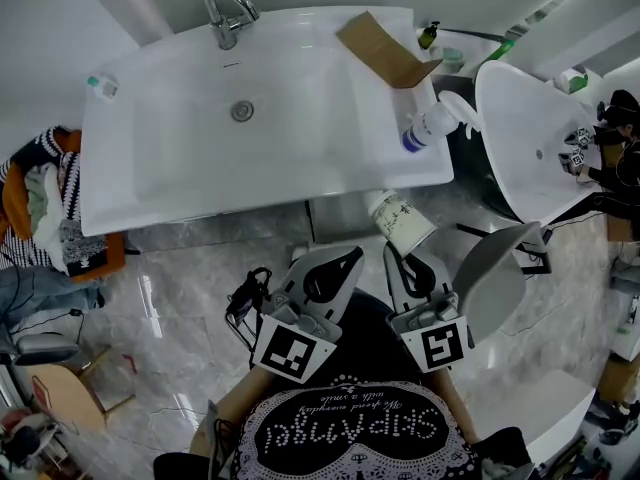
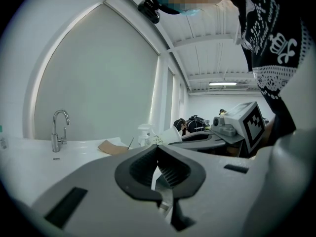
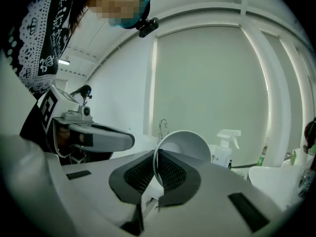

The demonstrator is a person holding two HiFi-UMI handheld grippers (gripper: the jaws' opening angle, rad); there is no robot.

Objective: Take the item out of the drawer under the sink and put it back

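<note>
A white paper cup (image 1: 402, 223) with a printed side hangs tilted in front of the white sink (image 1: 150, 168), below its front edge. My right gripper (image 1: 396, 255) is shut on the cup's rim; in the right gripper view the thin rim (image 3: 156, 168) runs between the ribbed pads and the cup's open mouth (image 3: 185, 144) faces the camera. My left gripper (image 1: 348, 256) hovers just left of it, jaws closed together with nothing between them (image 2: 158, 151). The drawer under the sink is hidden beneath the basin.
A chrome faucet (image 1: 228, 13) stands at the sink's back. A cardboard piece (image 1: 385, 50) and a spray bottle (image 1: 432, 123) lie at its right end. A second white basin (image 1: 530, 138) is to the right, and a chair with clothes (image 1: 45, 208) to the left.
</note>
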